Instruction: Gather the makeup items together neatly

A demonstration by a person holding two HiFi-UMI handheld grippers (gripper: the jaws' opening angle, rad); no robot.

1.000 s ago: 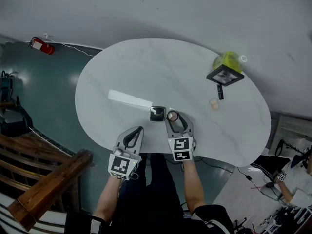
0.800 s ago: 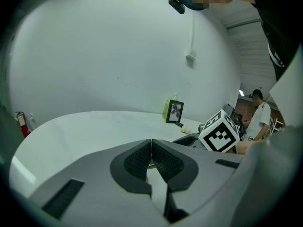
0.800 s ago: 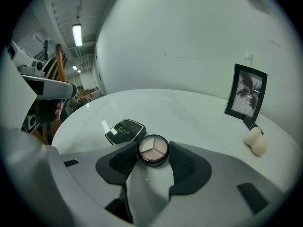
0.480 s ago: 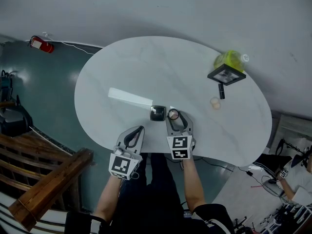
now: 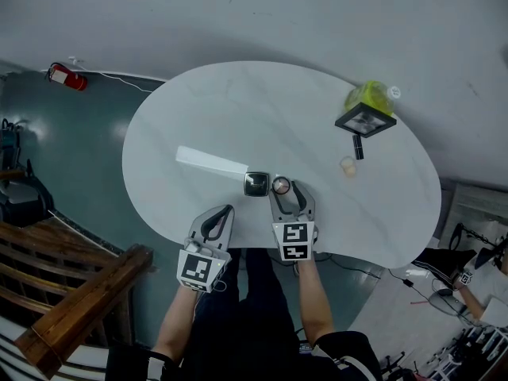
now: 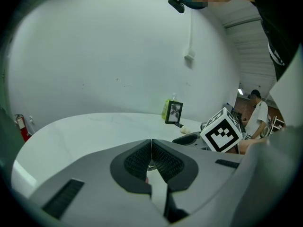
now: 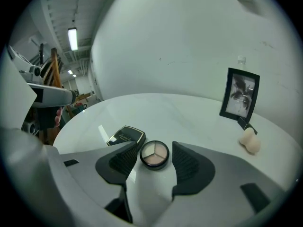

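Right gripper (image 5: 286,190) was spread; the round palette (image 7: 154,154) lay on the desk (image 7: 180,112) between its jaws, close to the left pad with a gap at the right one, so it was not pinched. A black compact (image 7: 126,136) sat just past the left jaw tip. Left gripper (image 6: 151,148) was pressed together and empty. Sponge (image 7: 250,141) and tube (image 7: 245,123) lay well ahead-right. Judged step: pairing palette with compact. Next move likely calls for backing off cleanly, then reaching for the sponge.

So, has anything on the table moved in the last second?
Nothing visibly changed. The right hand-held gripper still brackets the round compact, jaws apart, next to the square compact; the left hand-held gripper stays shut.
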